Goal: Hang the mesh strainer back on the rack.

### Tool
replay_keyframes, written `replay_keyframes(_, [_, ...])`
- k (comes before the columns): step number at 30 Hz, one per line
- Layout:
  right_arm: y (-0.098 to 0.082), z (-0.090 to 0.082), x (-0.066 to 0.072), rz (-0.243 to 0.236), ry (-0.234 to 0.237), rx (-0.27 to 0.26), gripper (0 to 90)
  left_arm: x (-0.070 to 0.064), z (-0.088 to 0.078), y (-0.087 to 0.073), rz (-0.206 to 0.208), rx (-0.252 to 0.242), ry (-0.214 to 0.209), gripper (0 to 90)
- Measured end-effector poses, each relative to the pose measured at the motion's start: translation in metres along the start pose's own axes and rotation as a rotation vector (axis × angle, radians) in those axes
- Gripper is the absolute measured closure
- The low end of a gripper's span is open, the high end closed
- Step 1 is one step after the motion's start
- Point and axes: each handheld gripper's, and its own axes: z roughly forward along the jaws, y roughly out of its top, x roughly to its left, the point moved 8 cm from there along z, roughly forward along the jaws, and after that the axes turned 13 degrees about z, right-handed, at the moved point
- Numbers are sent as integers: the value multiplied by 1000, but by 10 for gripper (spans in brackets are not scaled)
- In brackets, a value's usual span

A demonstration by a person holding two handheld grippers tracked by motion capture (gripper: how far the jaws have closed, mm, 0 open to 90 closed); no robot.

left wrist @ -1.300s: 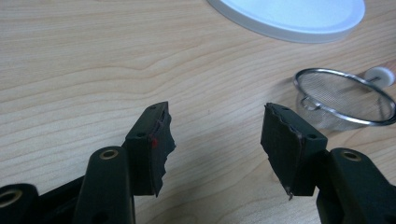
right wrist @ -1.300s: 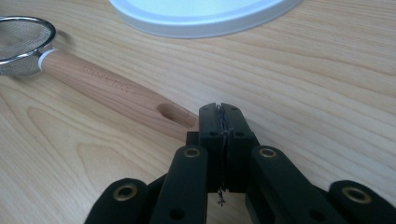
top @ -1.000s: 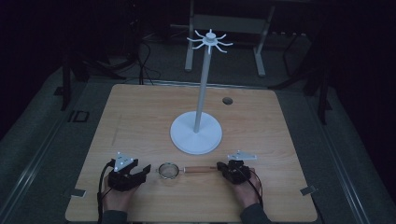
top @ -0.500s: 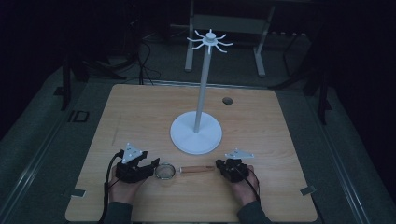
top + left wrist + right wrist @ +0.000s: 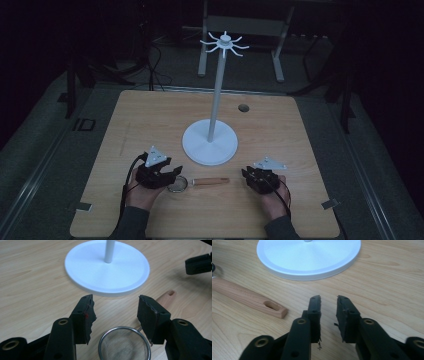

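Note:
A small metal strainer (image 5: 177,185) with a wooden handle (image 5: 210,181) lies flat near the table's front edge. My left gripper (image 5: 176,174) is open and straddles the strainer's mesh bowl (image 5: 124,345), which lies low between the jaws, apart from both. In the left gripper view the handle (image 5: 166,296) runs off behind the right jaw. My right gripper (image 5: 247,175) rests just right of the handle's end, with a narrow gap between its jaws and nothing in it. The right gripper view has the handle's holed end (image 5: 270,306) to the left of my right gripper (image 5: 328,300).
A white stand rises from a round base (image 5: 210,146) at mid table, its pole topped by a ring of hooks (image 5: 224,43). The base lies just beyond both grippers (image 5: 107,267) (image 5: 309,255). A dark hole (image 5: 243,108) sits in the far tabletop.
My left gripper has slid right and forward until its open jaws straddle the strainer's bowl. The right gripper and the strainer have stayed almost still.

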Motion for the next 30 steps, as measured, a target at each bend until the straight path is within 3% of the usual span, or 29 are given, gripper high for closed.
replay_keyframes(10, [-1,-14,-16,-3,-35,-4,603,-7,12,11,73,40,-63,504])
replay_keyframes(22, [4,-26,-34,44,-43,-28,570,-13,27,24,136,105,-116,536])
replay_keyframes(24, [6,-30,-40,59,-65,-40,517,-16,33,25,152,122,-138,543])
replay_keyframes(30, [7,-34,-47,77,-79,-48,493,-25,45,30,198,156,-186,547])
